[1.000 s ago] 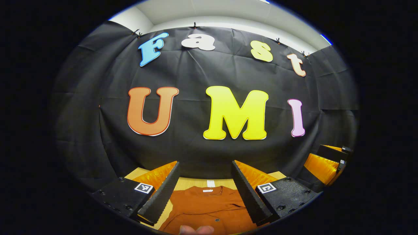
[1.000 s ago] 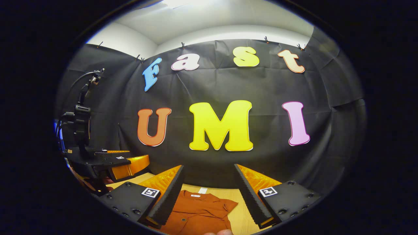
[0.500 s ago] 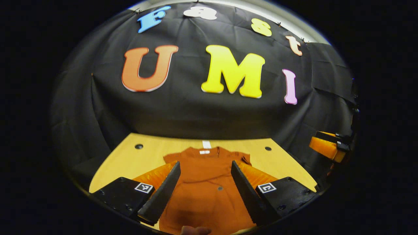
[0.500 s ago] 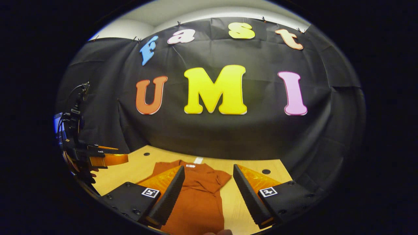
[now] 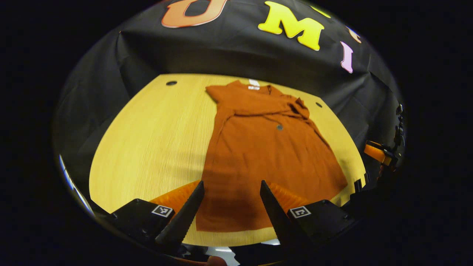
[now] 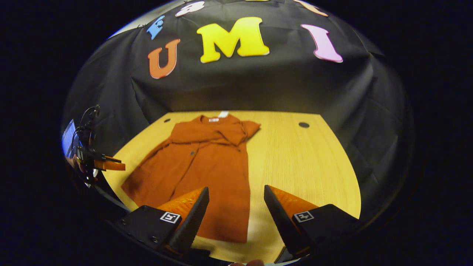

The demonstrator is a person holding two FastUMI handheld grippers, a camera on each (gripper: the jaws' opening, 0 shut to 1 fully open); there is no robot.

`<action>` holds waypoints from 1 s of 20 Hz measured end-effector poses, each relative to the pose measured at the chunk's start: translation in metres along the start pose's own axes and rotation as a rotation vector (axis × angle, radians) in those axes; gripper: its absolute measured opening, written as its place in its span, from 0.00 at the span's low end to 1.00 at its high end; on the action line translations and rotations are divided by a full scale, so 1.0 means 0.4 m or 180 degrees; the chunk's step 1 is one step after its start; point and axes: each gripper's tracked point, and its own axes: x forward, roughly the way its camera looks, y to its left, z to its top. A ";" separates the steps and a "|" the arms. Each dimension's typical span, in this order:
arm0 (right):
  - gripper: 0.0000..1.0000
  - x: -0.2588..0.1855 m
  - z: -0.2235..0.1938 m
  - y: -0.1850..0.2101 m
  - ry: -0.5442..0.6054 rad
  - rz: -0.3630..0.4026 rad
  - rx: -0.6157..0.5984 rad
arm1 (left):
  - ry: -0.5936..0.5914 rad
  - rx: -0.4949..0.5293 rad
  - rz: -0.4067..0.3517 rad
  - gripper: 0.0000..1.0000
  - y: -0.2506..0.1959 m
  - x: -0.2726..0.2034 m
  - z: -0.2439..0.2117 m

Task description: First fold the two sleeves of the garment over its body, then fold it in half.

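On the wooden table [image 5: 155,125], a rust-orange dress [image 5: 266,155] lies flat, sleeves folded in, beneath the left gripper [image 5: 231,207] and right gripper [image 6: 236,210], both spread apart.

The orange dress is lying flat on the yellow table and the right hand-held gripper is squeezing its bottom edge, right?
Not quite. The orange dress does lie flat on the yellow table, but the right hand-held gripper is open and squeezing nothing; its fingers stand apart above the hem. The right gripper view shows it.
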 end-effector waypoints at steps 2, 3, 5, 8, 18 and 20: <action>0.95 0.014 -0.092 -0.015 0.0250 -0.0062 -0.0046 | 0.0142 -0.0211 0.0017 0.99 0.042 0.018 -0.072; 0.94 0.013 -0.122 -0.020 0.0347 -0.0081 -0.0058 | 0.0182 -0.0315 0.0002 0.99 0.052 0.022 -0.093; 0.95 0.028 -0.147 -0.017 0.0505 -0.0107 -0.0007 | 0.0246 -0.0409 -0.0022 0.99 0.053 0.033 -0.128; 0.94 0.054 -0.204 -0.012 0.0660 -0.0172 0.0040 | 0.0236 -0.0374 0.0012 0.98 0.061 0.032 -0.136; 0.58 0.068 -0.267 0.050 0.0978 -0.0277 0.0033 | 0.0332 -0.0437 -0.0295 0.89 -0.060 0.055 -0.164; 0.41 0.073 -0.265 0.052 0.1021 -0.0285 0.0033 | 0.0341 -0.0414 -0.0215 0.43 -0.062 0.060 -0.167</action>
